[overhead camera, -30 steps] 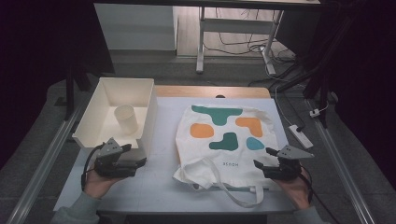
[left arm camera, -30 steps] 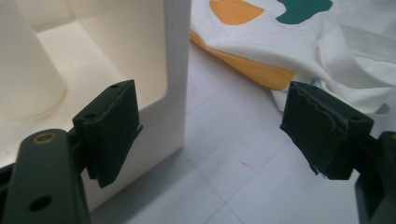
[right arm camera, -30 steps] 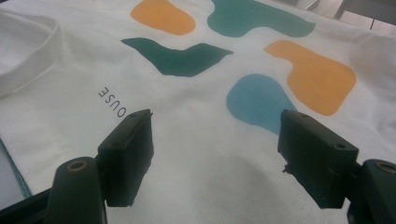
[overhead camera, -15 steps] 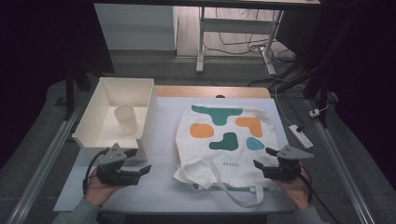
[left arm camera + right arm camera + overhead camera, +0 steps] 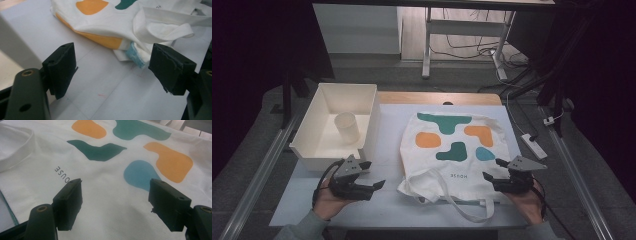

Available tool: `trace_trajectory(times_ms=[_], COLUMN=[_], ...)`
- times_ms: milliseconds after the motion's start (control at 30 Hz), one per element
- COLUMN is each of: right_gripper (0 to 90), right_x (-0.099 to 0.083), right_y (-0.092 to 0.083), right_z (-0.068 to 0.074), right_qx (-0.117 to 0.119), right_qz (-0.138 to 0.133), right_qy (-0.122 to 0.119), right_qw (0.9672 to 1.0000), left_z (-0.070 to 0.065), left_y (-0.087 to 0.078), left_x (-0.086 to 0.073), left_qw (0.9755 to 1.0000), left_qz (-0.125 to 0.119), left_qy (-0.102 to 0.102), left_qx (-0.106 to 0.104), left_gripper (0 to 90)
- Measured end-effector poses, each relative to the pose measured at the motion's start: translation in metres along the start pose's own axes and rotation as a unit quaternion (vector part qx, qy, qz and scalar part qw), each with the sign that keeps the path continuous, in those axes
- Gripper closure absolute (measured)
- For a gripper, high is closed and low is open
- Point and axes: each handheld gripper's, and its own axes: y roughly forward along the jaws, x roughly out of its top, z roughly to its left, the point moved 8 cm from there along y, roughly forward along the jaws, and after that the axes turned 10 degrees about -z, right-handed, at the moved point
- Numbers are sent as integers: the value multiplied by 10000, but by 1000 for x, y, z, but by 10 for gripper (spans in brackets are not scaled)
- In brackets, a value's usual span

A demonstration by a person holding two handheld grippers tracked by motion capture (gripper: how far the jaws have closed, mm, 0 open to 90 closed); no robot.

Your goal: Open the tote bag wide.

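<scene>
White cloth tote bag point(image 5: 452, 150) lies flat mid-counter point(image 5: 387, 145), printed with teal, orange and blue blobs, straps bunched at its near edge. Left tongs point(image 5: 371, 183) gape wide just left of the bag's near corner; right tongs point(image 5: 494, 172) spread wide over its near-right hem. Soft, light, floppy, I'd say: pinch a hem or strap.

Only readable thing I can spot is small dark lettering on my white tote bag point(image 5: 105, 192), near its opening: "USE" clearly, looks like the end of "HOUSE".
</scene>
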Motion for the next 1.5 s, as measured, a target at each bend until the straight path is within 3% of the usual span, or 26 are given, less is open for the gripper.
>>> trace_trajectory(times_ms=[400,567,933,1500], right_gripper=[275,279,281,282], right_x=[1,2,1,-1], right_y=[1,1,3,4], right_z=[4,5,6,7], right_qx=[92,87,116,142], right_qz=[-43,-74,-48,-16], right_qy=[-91,-99,-124,-170], right_qw=[9999,9999,9998,9998], left_z=[-9,-13,-22,-33], left_y=[17,25,52,84], left_x=[8,14,24,37], left_qw=[9997,9996,9982,9957], left_qz=[77,-16,101,283], left_qy=[152,189,293,485], left_qx=[-194,-214,-510,-732], left_gripper=[229,244,242,242])
